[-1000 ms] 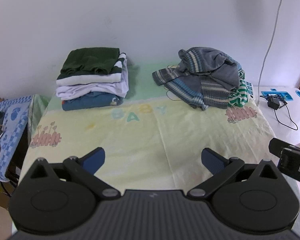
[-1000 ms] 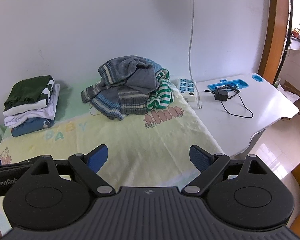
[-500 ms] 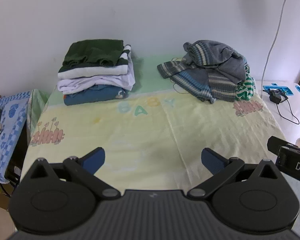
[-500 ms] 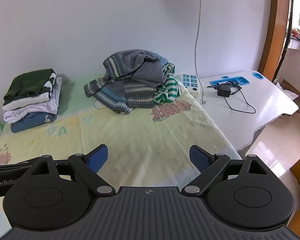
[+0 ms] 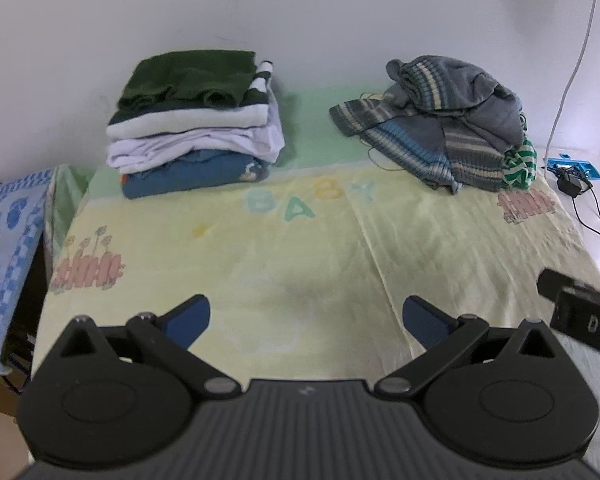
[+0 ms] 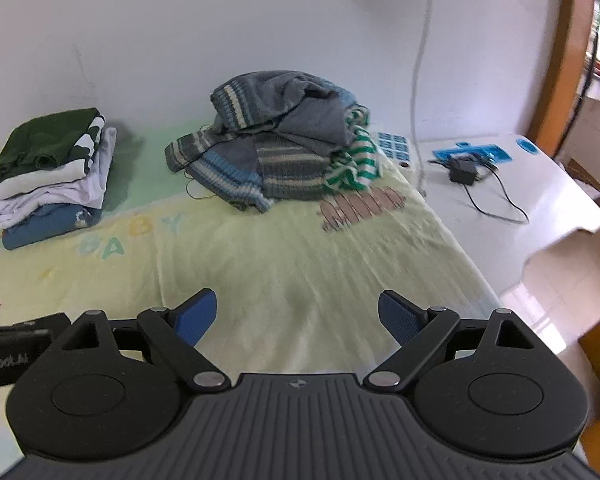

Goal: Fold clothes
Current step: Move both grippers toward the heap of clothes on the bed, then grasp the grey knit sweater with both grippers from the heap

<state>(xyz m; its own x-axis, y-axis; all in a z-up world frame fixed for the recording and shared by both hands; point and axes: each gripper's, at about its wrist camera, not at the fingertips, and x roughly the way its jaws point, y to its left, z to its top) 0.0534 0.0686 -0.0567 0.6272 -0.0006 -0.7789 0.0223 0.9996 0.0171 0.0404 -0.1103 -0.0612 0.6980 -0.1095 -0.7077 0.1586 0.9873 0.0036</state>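
- Tongs: your left gripper (image 5: 306,322) and right gripper (image 6: 297,316) stay spread, empty.
- Pile of unfolded clothes (image 6: 276,160) at 12 o'clock has drawn nearer; folded stack (image 5: 196,124) at 10 o'clock.

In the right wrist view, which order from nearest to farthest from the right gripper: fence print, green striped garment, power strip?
From the right gripper:
1. Fence print, on the cloth, ahead right.
2. Green striped garment, at the pile's right edge.
3. Power strip, behind it, by the wall.
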